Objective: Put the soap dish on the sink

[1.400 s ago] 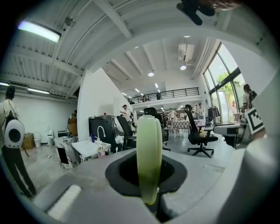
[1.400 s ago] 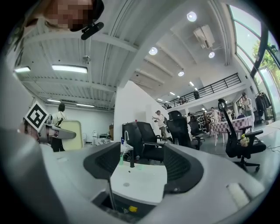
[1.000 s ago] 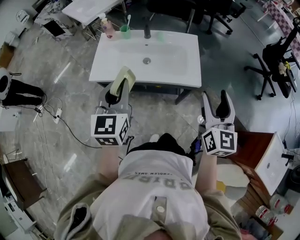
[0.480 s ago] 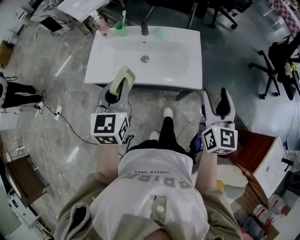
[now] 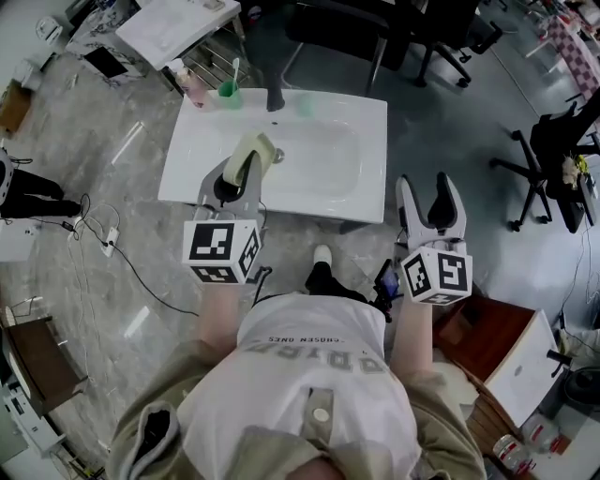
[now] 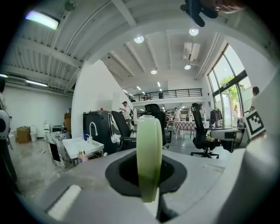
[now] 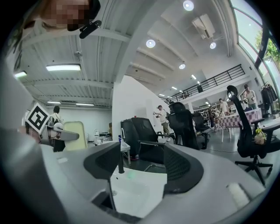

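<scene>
Carried forward, pale green oval soap dish [image 5: 251, 150] now above white rectangular sink [image 5: 372, 159] front rim, right gripper [image 5: 427, 187] drawn nearer its edge.

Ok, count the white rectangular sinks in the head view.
3. The large white sink ahead, a smaller white sink at top left, another white sink at lower right. More may be out of frame.

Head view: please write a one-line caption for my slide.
Left claw holds a pale green soap dish at the white sink; right claw is open and empty.
</scene>
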